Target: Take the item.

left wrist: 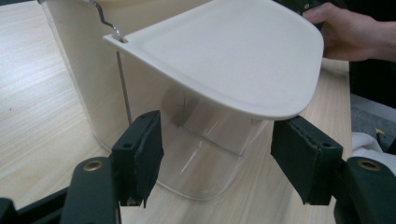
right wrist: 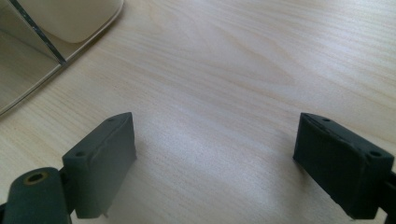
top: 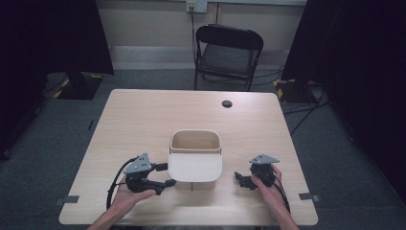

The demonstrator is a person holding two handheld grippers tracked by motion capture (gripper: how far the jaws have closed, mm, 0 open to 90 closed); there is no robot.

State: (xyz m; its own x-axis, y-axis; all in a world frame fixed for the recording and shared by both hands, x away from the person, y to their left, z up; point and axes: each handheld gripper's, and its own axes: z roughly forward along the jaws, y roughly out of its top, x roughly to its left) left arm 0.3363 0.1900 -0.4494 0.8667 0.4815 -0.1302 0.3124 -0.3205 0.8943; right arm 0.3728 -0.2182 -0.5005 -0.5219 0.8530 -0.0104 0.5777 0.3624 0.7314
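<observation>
Bin [top: 195, 143] mid-worktop [top: 143, 115], lid [top: 195, 166] flipped toward near edge. Left tool [top: 163, 174] just beside lid's left rim, jaws apart, nearer. Right tool [top: 240, 179] off to right, jaws apart, holding nothing. Lid lies right of left tool.

One bin [top: 195, 143] with one lid [left wrist: 233, 51] ahead of the left jaws; one chair [top: 228, 53] beyond; one table [top: 143, 115].
</observation>
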